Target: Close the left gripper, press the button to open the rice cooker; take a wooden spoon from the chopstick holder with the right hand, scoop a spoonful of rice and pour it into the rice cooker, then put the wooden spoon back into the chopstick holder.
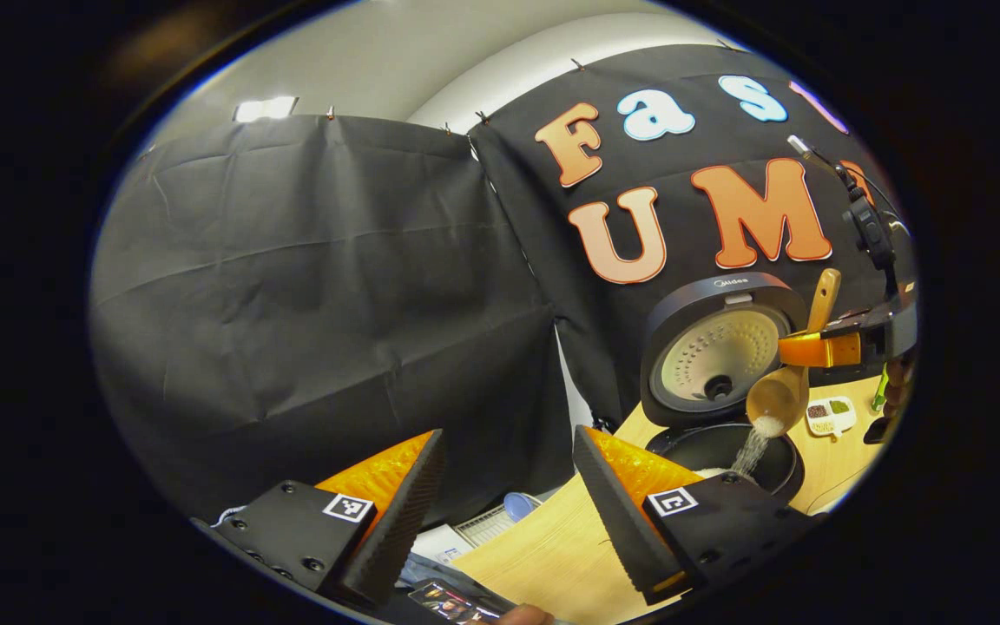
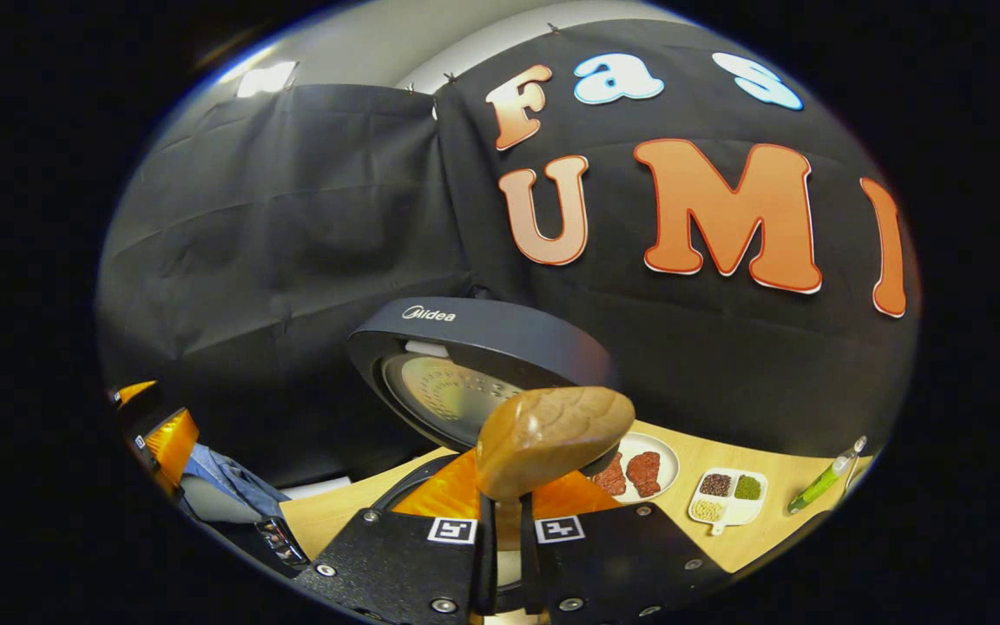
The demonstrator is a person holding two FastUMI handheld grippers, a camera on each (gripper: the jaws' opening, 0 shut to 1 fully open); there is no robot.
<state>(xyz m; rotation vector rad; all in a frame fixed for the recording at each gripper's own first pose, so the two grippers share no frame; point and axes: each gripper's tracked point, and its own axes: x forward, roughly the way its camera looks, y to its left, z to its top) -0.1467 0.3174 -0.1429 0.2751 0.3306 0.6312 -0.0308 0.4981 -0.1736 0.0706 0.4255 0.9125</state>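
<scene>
Wooden spoon (image 1: 779, 395) near-upright, bowl down over rice cooker (image 1: 726, 456), clamped in right tool (image 2: 507, 521)

My light wooden table (image 2: 778, 486) runs along the lower right of the right gripper view. On it sit the rice cooker (image 2: 465, 365), a plate of red pieces (image 2: 639, 470), a divided dish of grains (image 2: 726, 496) and a green pen-like thing (image 2: 821, 486).
</scene>
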